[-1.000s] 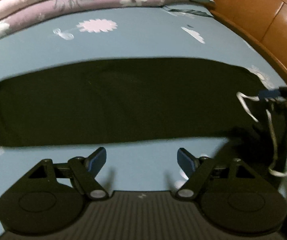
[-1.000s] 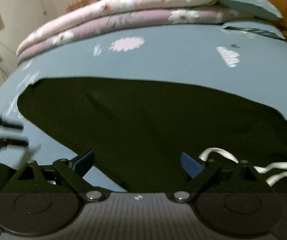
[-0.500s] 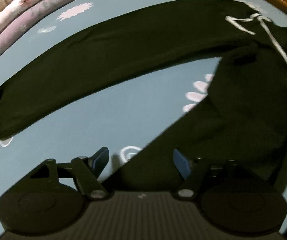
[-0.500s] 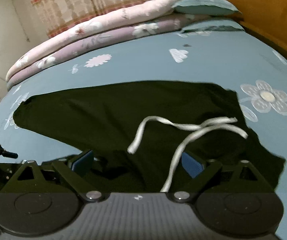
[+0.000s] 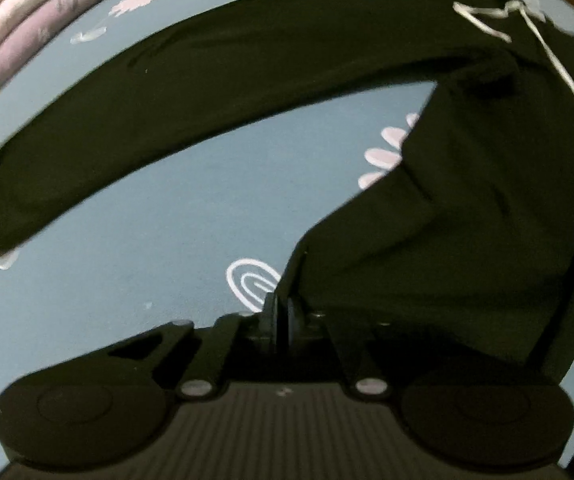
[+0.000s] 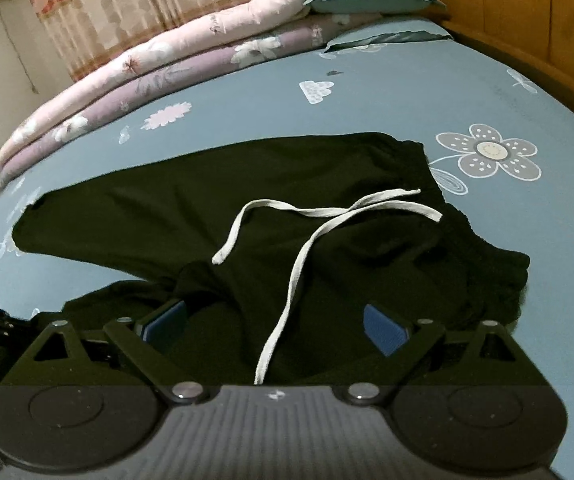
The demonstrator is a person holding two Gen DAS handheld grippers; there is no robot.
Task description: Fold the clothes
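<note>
A: We face a blue flower-print bed sheet [image 6: 427, 92], black drawstring trousers [image 6: 191, 208] spread across it.

B: Our left gripper [image 5: 282, 312] just clamped the trouser leg's edge at six o'clock; our right gripper [image 6: 275, 326] gapes apart above the waist.

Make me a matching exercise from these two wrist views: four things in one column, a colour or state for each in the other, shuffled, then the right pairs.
Things:
1. left tool
2. right tool
3. drawstring
4. bedsheet

Colour or state:
A. blue with flower prints
B. jaws open above the black trousers
C. white, lying loose across the trousers
D. jaws just closed on the edge of a trouser leg

Pairs: 1-D, 2-B, 3-C, 4-A
</note>
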